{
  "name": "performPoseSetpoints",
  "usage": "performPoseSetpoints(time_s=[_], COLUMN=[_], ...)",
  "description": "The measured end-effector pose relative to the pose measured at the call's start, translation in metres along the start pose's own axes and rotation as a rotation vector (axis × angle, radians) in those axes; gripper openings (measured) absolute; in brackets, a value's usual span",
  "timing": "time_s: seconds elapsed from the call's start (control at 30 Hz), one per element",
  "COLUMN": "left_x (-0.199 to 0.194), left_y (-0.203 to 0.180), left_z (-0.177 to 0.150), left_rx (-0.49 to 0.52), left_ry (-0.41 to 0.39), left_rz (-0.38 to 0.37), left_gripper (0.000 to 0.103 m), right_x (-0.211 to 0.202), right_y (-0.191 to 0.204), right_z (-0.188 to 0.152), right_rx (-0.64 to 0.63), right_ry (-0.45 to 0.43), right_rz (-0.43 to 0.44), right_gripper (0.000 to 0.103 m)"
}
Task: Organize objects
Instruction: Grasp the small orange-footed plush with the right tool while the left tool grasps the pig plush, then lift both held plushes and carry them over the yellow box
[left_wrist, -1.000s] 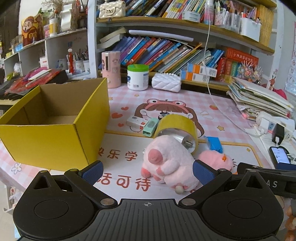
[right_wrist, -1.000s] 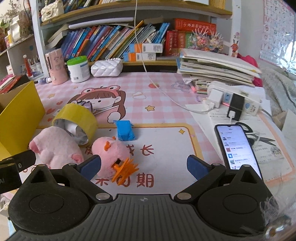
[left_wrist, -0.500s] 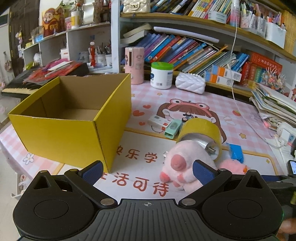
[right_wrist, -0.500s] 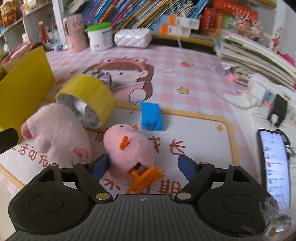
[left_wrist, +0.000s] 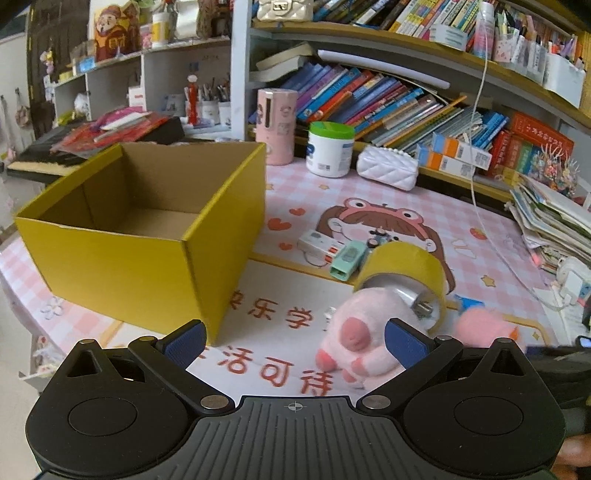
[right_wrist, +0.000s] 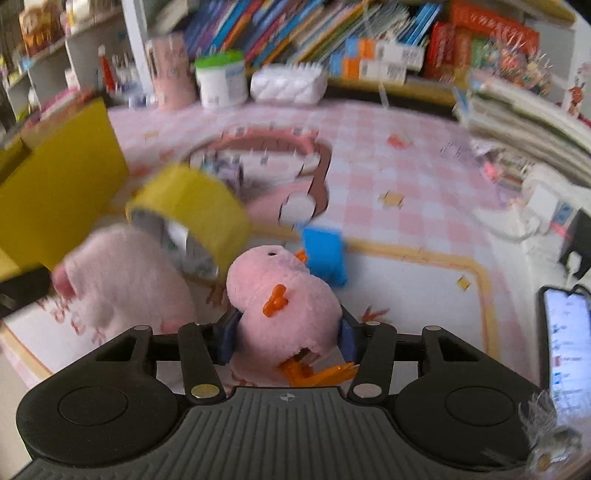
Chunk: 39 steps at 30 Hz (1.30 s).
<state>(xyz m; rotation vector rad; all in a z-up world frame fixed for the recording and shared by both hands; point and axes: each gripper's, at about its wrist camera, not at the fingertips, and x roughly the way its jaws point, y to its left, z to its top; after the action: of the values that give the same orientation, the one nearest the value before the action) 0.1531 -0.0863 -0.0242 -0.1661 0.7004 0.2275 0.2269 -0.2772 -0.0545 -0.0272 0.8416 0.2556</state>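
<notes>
A pink plush chick (right_wrist: 280, 295) with orange feet lies on the desk mat between the jaws of my right gripper (right_wrist: 288, 336). The jaws are closing and both blue pads press into its sides. To its left lies a pink plush pig (right_wrist: 125, 284), leaning on a yellow tape roll (right_wrist: 192, 206). A small blue block (right_wrist: 325, 254) sits just behind the chick. My left gripper (left_wrist: 295, 343) is open and holds nothing, hovering near the plush pig (left_wrist: 354, 332), whose body is beside the right fingertip. The open yellow cardboard box (left_wrist: 140, 240) stands at the left.
A white gadget (left_wrist: 317, 245) and a mint one (left_wrist: 347, 258) lie behind the tape roll (left_wrist: 402, 266). A phone (right_wrist: 565, 332) lies at the right, near a power strip and stacked papers. A white jar (left_wrist: 330, 149), pink cup and bookshelves line the back.
The right gripper has moved forward and down over the chick, and its jaws have narrowed from wide open onto it. The left view has swung so the box sits more central.
</notes>
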Motion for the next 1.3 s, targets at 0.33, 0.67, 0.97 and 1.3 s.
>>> performPoseSetpoints(time_s=[0.33, 0.67, 0.97, 1.3], left_x=[0.031, 0.073, 0.061, 0.015], left_y=[-0.035, -0.053, -0.060, -0.027], left_z=[-0.004, -0.011, -0.007, -0.001], left_rx=[0.006, -0.027, 0.024, -0.049], left_ry=[0.063, 0.192, 0.158, 0.025], left_rz=[-0.082, -0.057, -0.054, -0.077], left_gripper=[0.103, 0.098, 0.067, 0.066], right_x=[-0.042, -0.050, -0.048, -0.041], right_y=[-0.040, -0.057, -0.064, -0.040], right_z=[0.006, 0.003, 0.003, 0.006], right_rx=[0.097, 0.052, 0.075, 0.074], right_ry=[-0.116, -0.125, -0.124, -0.122], right_rz=[-0.076, -0.087, -0.083, -0.046], right_gripper=[0.049, 0.049, 0.049, 0.049])
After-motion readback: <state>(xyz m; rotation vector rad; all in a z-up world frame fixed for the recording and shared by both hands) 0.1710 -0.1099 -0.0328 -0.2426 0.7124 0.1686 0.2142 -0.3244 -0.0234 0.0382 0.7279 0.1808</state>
